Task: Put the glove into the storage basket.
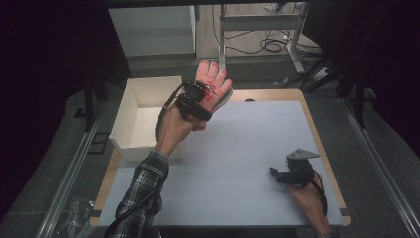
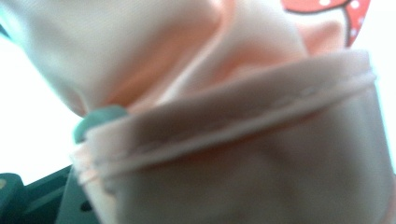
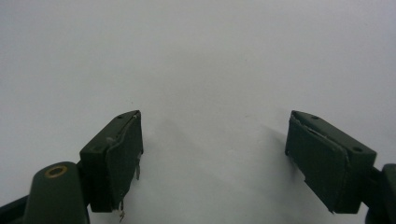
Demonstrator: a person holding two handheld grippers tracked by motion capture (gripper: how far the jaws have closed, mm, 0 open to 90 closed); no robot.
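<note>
- Pink cloth (image 2: 243, 154), blurry, pressed right up against the left gripper view; stitched hem across it, red dotted patch at the top edge.
- Left gripper (image 1: 200, 99) clamped on that cloth, raised above the table's far-left part, cloth fanning up past the jaws.
- White box (image 1: 143, 116) just left of it, open top.
- Right gripper (image 3: 212, 154) jaws wide apart, nothing between, low over the grey table mat (image 1: 247, 148) near its right front corner.
</note>
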